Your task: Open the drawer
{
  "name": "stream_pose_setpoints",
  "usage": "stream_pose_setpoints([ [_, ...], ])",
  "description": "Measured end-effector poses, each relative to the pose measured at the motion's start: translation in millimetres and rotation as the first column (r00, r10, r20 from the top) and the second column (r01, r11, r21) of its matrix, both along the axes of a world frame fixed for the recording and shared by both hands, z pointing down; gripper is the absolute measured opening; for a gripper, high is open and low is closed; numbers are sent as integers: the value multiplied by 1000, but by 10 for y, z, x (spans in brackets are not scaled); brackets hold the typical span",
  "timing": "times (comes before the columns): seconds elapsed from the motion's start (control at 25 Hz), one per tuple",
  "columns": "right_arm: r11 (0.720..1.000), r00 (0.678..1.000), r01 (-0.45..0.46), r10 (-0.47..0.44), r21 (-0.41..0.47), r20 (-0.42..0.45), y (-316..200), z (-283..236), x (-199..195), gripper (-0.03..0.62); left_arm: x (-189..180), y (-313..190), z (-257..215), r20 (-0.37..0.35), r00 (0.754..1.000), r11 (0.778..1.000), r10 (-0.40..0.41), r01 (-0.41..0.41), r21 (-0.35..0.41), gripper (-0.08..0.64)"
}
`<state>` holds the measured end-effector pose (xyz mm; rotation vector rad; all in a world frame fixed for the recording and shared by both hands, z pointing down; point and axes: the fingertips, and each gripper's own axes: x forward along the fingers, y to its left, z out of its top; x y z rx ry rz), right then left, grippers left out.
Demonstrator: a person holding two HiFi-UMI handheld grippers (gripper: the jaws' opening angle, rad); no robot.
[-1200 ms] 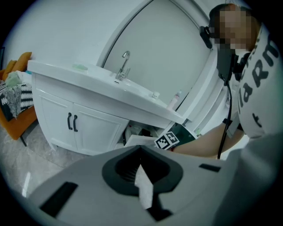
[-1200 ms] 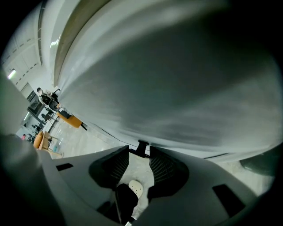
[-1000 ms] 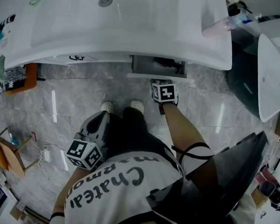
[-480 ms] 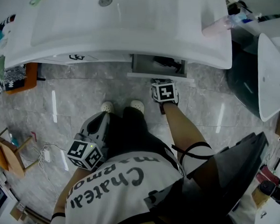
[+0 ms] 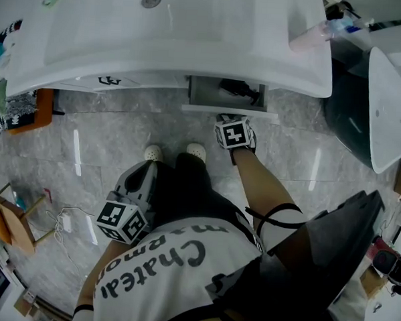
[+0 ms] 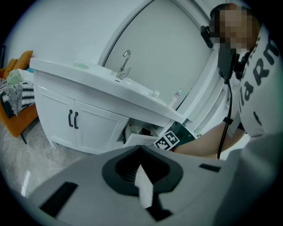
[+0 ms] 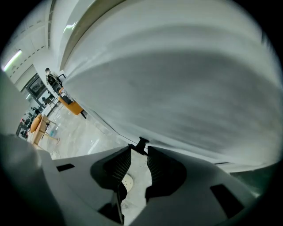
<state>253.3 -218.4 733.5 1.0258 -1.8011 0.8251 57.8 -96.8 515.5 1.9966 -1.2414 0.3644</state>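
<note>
The right tongs are closing, not yet pinching, around the black handle at the front edge of the part-open drawer, with bare floor behind, while the left tongs are pressed together and empty.

Grey marble floor carries a white vanity and a wooden stool.

The person wears a white short-sleeved shirt with large dark lettering across it. Past the shirt's hem are black trousers and white shoes dotted with small holes. A thin black cable loops round the arm to the right of the shirt, and a second cable runs down the shirt's front. Left of the shirt, the left tool has a smooth grey shell, black ribbed pads and a black-and-white marker cube.
</note>
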Motion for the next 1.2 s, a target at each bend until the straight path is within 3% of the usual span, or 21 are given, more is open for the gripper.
stream_pose_setpoints([
  [0.32,998,999,40,-39,57,-24,-40,-6,-12,115,-8,-9,32,-4,1000,1000,-5,5,-6,9],
  [1.2,992,994,106,-103,64,-40,76,-7,-28,91,3,-63,30,-5,1000,1000,-14,14,-5,9],
])
